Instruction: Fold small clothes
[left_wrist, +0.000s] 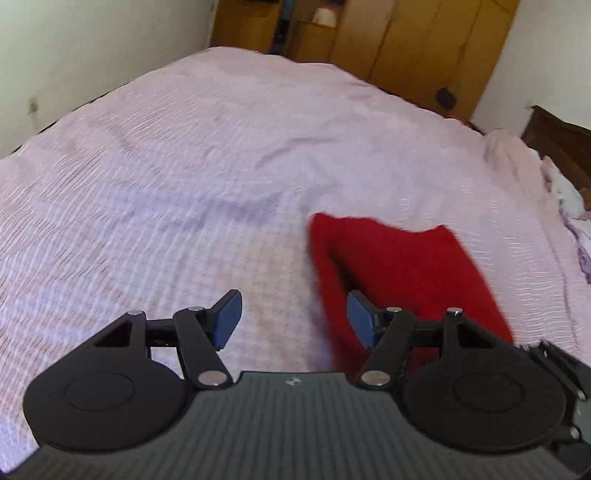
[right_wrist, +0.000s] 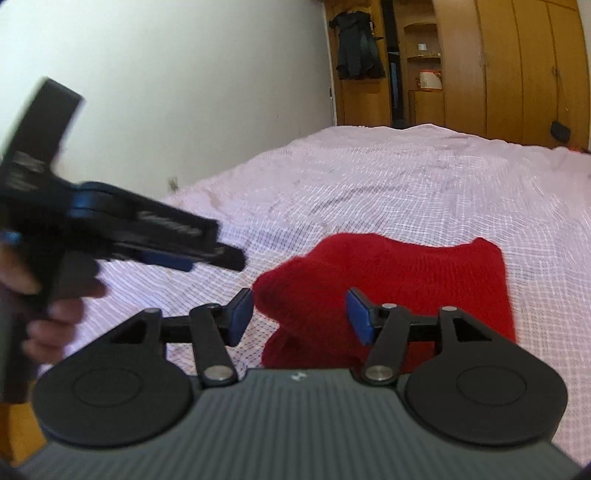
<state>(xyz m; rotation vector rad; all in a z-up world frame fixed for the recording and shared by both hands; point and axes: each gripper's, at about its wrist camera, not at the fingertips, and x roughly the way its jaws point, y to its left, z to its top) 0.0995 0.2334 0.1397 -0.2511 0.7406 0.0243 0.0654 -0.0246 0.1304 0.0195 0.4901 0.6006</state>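
Soft daylight fills the room evenly, with no glare. Both views are bent by the fisheye lens, strongest at the edges. The bedspread (left_wrist: 221, 155) looks smeared by motion blur, and the left gripper (right_wrist: 207, 254) is blurred too. The red cloth (right_wrist: 388, 280) has fuzzy edges.

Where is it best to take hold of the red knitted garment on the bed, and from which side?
Probably the raised, folded-over left corner of the red knitted garment, approached from its left side. That corner stands up off the pale checked bedspread, so a finger could slip beneath; the rest lies flat. The open right gripper is already near.
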